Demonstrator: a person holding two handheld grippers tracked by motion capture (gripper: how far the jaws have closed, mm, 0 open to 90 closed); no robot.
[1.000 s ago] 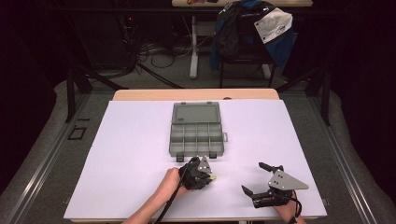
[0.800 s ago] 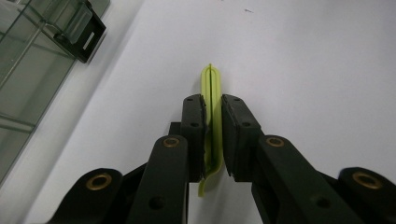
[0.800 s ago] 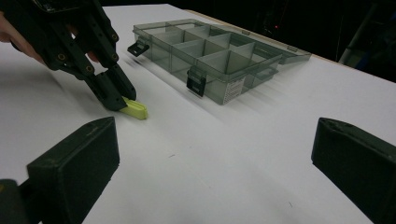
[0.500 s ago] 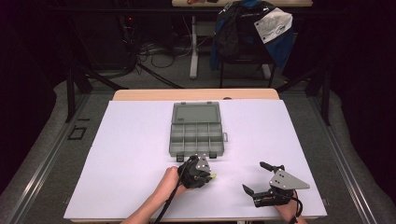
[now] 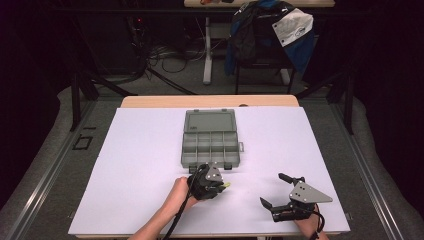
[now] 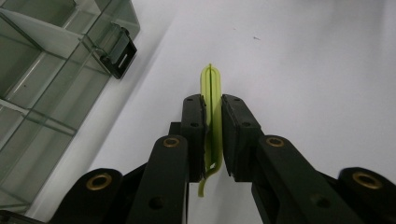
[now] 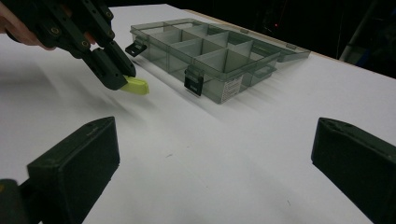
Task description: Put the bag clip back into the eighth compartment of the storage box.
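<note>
My left gripper (image 5: 223, 185) is shut on a thin yellow-green plastic piece (image 6: 212, 98), pinched edge-on between the two black pads just above the white table. In the right gripper view that same piece (image 7: 135, 85) sticks out of the left gripper (image 7: 122, 77). A grey transparent compartment box (image 5: 210, 145) lies open just beyond, its latches (image 6: 117, 51) facing the left gripper. My right gripper (image 5: 276, 191) rests near the table's front right, open, nothing between its wide-spread fingers (image 7: 79, 158).
The white sheet (image 5: 140, 150) covers the table, with a wooden strip (image 5: 210, 101) at the far edge. Beyond the table stand a chair draped with a blue jacket (image 5: 270, 35) and cables on the floor.
</note>
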